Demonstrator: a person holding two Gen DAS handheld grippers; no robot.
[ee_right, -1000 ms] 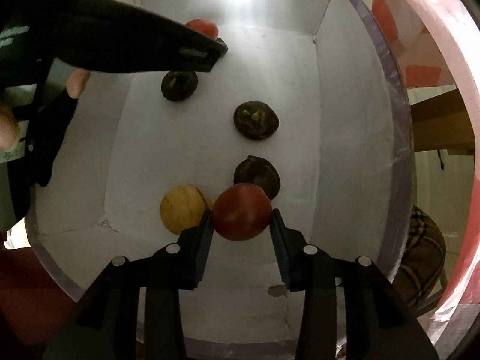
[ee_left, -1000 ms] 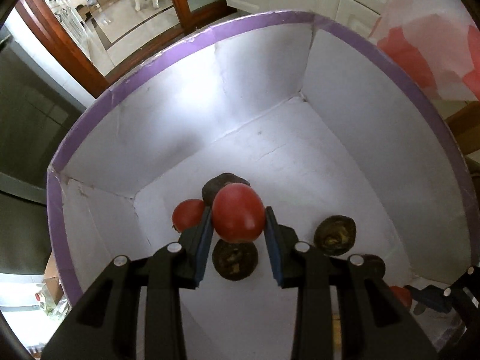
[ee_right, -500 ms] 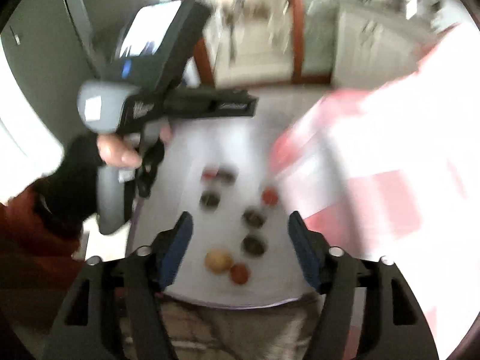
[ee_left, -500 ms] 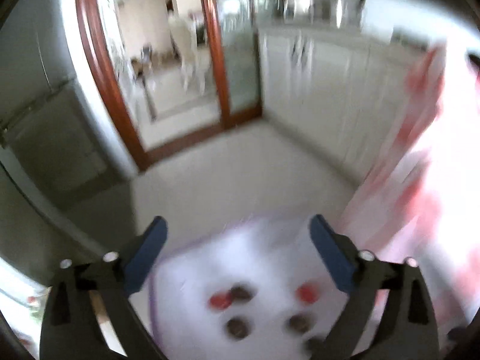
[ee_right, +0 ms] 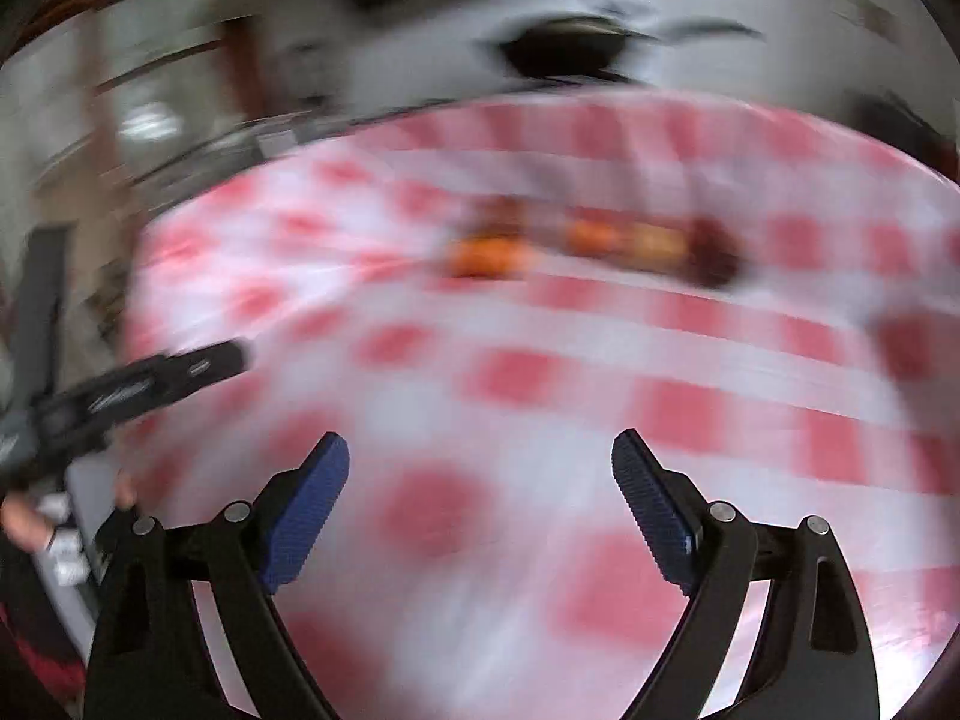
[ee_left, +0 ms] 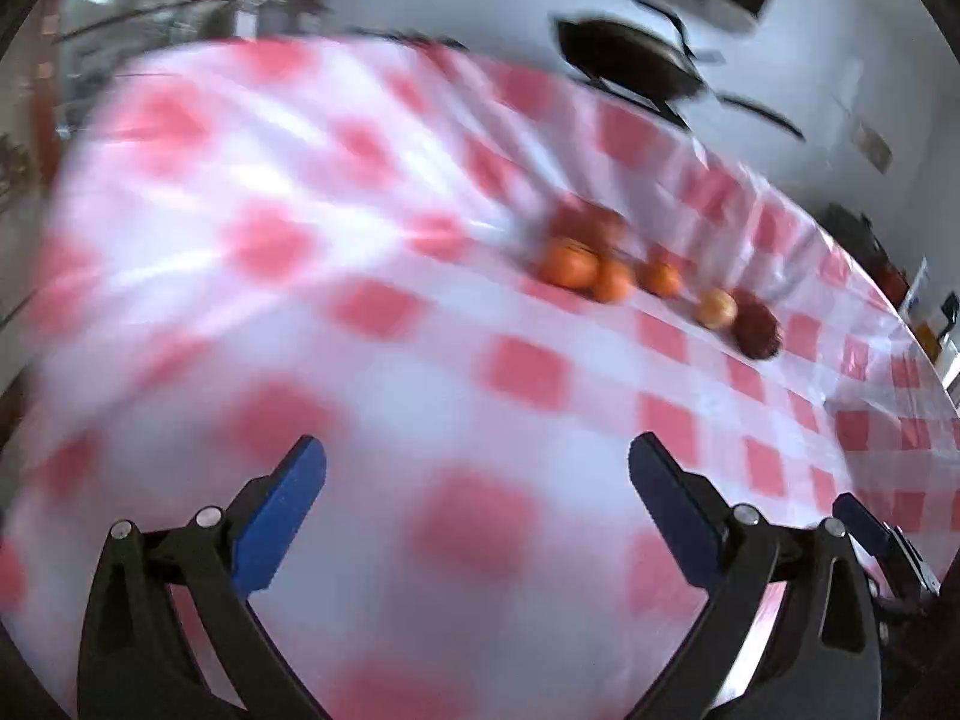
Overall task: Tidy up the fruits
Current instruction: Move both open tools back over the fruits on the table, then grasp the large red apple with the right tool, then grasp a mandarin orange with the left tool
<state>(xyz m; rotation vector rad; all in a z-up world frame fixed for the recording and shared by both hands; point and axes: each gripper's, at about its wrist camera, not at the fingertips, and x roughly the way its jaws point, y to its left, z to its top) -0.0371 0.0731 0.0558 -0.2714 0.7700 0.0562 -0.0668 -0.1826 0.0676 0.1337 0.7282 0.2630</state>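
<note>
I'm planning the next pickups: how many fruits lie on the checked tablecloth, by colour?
Orange fruits: 3
Yellowish fruit: 1
Dark red fruit: 1
Reddish fruit, blurred, behind the orange ones: 1
Total: 6

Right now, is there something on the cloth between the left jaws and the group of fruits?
Nothing visible stands there. Between the left gripper, its jaws open and empty, and the fruits lies only bare checked tablecloth. The picture is blurred, so small things could escape notice.
</note>
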